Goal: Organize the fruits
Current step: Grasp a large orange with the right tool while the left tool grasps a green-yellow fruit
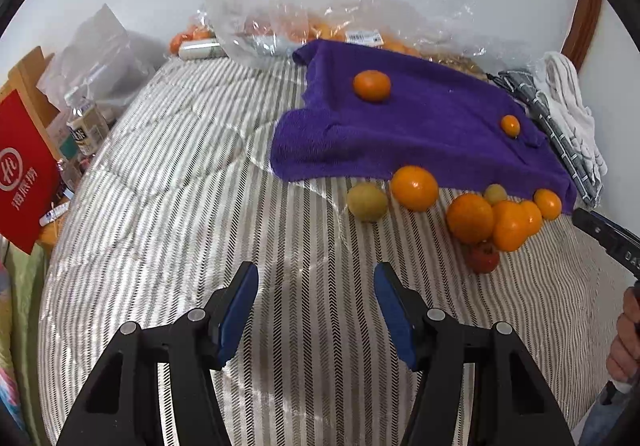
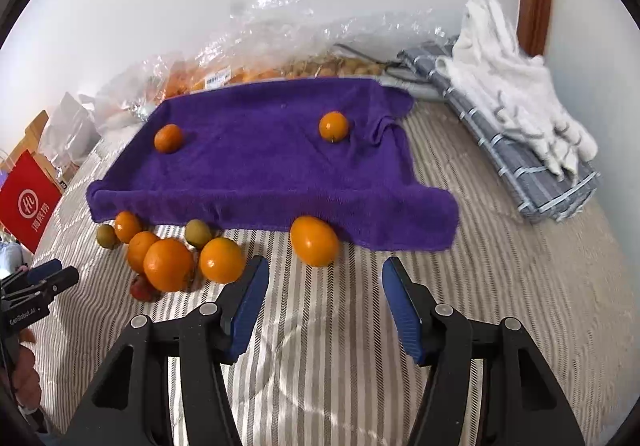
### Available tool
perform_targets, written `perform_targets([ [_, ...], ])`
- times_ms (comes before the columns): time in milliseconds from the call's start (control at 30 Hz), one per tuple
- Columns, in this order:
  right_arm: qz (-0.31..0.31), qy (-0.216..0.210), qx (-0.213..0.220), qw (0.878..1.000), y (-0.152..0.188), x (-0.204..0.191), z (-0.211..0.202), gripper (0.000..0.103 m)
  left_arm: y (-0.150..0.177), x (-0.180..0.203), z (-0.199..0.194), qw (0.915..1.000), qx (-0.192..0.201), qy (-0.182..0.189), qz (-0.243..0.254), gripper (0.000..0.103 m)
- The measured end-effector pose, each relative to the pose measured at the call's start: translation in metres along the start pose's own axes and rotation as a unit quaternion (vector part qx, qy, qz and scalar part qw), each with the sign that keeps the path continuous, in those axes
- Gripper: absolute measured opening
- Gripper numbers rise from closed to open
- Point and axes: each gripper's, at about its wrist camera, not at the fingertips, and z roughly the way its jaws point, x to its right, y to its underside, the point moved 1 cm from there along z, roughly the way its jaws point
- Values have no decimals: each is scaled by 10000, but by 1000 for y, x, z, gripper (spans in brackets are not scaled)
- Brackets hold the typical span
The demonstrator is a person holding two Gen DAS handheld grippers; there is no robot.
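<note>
Both grippers, left gripper and right gripper, released over the bed; two oranges on purple towel, other fruit clustered lower left below it.

In the lower centre-left of the right wrist view, a small red fruit lies mostly hidden behind the front orange, so its kind cannot be told. At the top of the left wrist view, crinkled clear plastic bags veil the orange fruit inside, too blurred to count. The red paper bag is cut off by that view's left edge.
</note>
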Motion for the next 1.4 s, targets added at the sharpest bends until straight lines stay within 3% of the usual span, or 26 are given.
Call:
perform_targets([
  [367, -162, -142, -288, 9994, -12, -7, 50, 51, -15, 13, 7, 9987, 60, 501, 12, 58],
  [533, -368, -54, -256, 9990, -11, -14, 60, 34, -22, 22, 22, 9995, 44, 288, 71, 58],
  [967, -86, -60, -225, 9997, 3, 6, 38, 34, -28, 24, 39, 9997, 93, 169, 161, 47],
  [1100, 55, -27, -277, 9996, 11, 10, 32, 34, -31, 26, 40, 9996, 112, 219, 136, 27],
  [1400, 232, 15, -178, 9996, 23, 16, 9, 34, -25, 21, 19, 9995, 220, 242, 16, 27],
])
